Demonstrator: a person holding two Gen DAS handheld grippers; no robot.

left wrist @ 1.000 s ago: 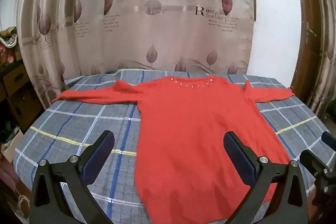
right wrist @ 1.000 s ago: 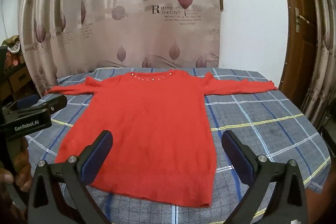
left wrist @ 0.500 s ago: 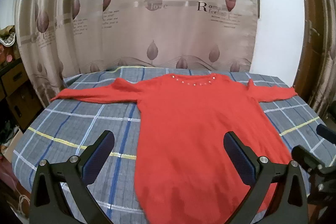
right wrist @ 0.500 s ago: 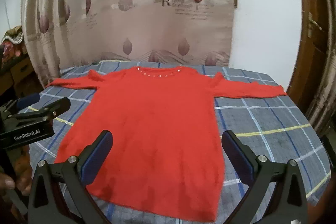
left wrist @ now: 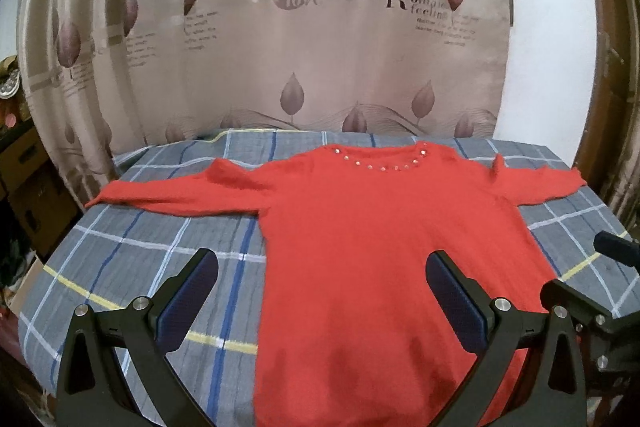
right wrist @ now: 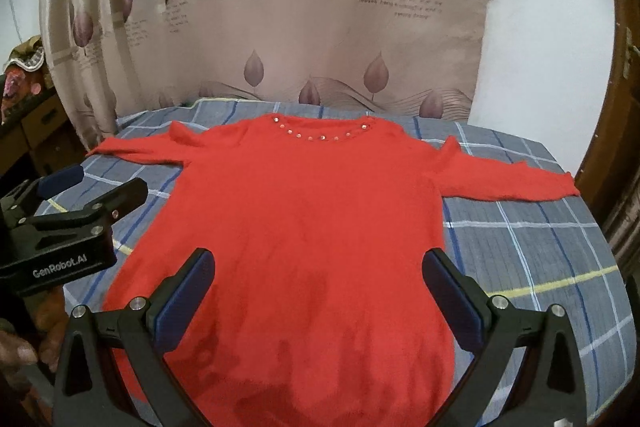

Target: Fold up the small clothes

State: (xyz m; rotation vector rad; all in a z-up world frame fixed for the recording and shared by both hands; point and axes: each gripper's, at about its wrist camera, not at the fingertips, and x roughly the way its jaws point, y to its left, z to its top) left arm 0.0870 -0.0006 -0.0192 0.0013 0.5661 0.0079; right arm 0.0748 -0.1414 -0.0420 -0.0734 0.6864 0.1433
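A red long-sleeved sweater [left wrist: 360, 227] [right wrist: 312, 219] lies flat on a grey plaid-covered table, studded neckline at the far side and both sleeves spread out sideways. My left gripper [left wrist: 322, 291] hovers open above the sweater's lower left part, holding nothing. My right gripper [right wrist: 318, 287] hovers open over the lower middle of the sweater, also holding nothing. In the right wrist view the left gripper [right wrist: 92, 187] shows at the left edge, held by a hand [right wrist: 16, 351]. The right gripper's fingers [left wrist: 616, 251] show at the right edge of the left wrist view.
The plaid cloth [left wrist: 152, 267] [right wrist: 540, 259] covers the table to its edges. A beige leaf-print curtain [left wrist: 280, 27] hangs right behind the table. Dark wooden furniture [left wrist: 24, 187] stands at the left, and a wooden door frame [right wrist: 624, 107] rises at the right.
Both grippers have moved forward and lower over the sweater, so it fills more of each view. Both stay open, and the sweater has not moved.
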